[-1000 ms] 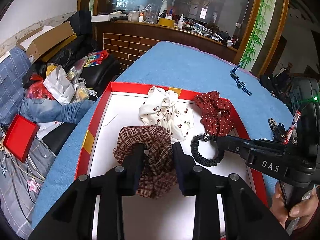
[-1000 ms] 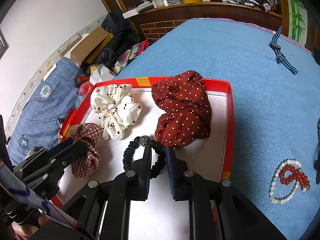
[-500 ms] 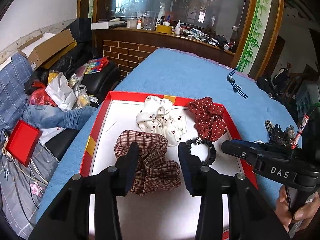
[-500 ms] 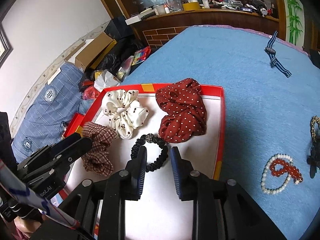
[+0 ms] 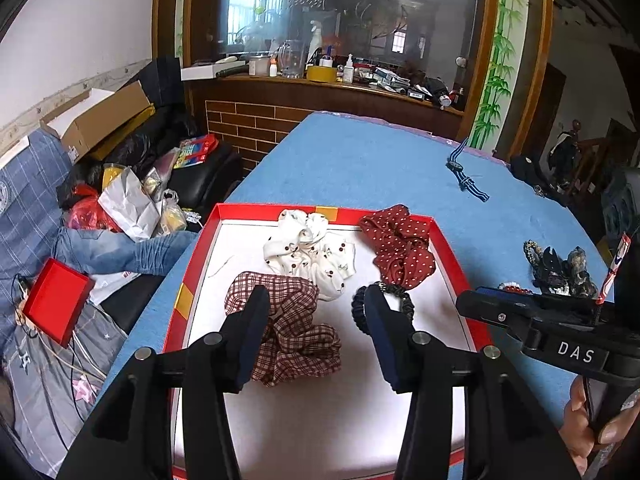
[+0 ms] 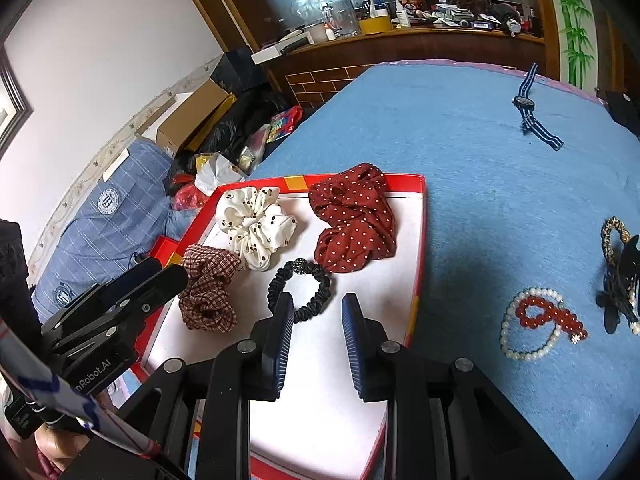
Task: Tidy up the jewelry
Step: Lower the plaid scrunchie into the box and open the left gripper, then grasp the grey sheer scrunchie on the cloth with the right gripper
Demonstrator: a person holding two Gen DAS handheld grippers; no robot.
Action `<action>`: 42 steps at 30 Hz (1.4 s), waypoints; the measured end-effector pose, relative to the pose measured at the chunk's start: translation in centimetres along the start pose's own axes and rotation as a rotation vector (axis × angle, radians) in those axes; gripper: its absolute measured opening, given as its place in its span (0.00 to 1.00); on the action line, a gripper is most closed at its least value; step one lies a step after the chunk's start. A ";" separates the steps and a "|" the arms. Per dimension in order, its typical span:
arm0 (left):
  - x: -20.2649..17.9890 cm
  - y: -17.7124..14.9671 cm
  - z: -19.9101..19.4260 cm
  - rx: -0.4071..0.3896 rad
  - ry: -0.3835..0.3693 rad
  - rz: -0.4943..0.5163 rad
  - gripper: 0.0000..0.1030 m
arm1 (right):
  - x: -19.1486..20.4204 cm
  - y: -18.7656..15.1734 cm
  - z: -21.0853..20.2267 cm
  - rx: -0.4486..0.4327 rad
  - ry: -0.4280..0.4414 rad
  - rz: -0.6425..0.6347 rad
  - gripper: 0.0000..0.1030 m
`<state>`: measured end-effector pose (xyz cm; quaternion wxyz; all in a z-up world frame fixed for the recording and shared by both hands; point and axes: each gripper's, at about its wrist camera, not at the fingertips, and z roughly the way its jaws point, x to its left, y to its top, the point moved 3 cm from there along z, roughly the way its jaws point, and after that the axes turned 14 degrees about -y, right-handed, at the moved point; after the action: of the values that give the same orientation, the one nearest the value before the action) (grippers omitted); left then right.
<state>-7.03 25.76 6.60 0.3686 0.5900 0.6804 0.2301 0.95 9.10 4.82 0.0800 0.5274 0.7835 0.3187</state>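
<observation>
- Two releases have just happened: the left gripper [image 5: 316, 320] has been opening its jaws, which now stand fairly wide and empty above the plaid scrunchie [image 5: 286, 328], and the right gripper [image 6: 316, 334] has been parting its jaws too, now narrow but empty just short of the black hair tie [image 6: 300, 290].
- Four hair pieces lie loose on the white floor of the red-rimmed tray [image 6: 416, 264]: the plaid scrunchie at the near left, the cream spotted scrunchie [image 6: 256, 226] behind it, the dark red polka-dot scrunchie [image 6: 354, 224] at the far right, and the black hair tie in front of that one, its beaded knot touching the red fabric.
- For the task, I judge this pair of placements done; neither set of pads presses on anything.
- Several pieces wait on the blue cloth [image 6: 480, 152] outside the tray: a pearl-and-red-bead bracelet [image 6: 536, 324] near the tray's right wall, a dark hair clip [image 6: 620, 284] further right with a gold-flecked band behind it, and a striped-strap watch [image 6: 534, 114] well apart at the far end.
- Against the picture a second ago, the left jaws no longer squeeze the plaid scrunchie, and the right jaws no longer pinch the hair tie.
- Both grippers have drawn back and up, so more of the tray shows and the scrunchies sit smaller in each view.
- None of the four pieces appears to have shifted since being let go.
</observation>
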 end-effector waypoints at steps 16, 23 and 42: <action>-4.8 0.0 0.0 0.008 -0.032 0.086 0.51 | -4.3 -1.8 -3.1 -0.033 0.005 0.087 0.32; -8.0 -0.5 1.2 0.042 -0.067 0.128 0.51 | -8.1 -2.9 -4.6 -0.051 -0.011 0.148 0.33; -16.7 -2.1 5.8 0.184 -0.187 0.227 0.53 | -24.6 -3.5 -10.9 -0.164 -0.147 0.436 0.34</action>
<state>-3.40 8.41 5.26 0.3466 0.7133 0.5901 0.1512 3.85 -17.82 6.14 0.1090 0.6975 0.6147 0.3518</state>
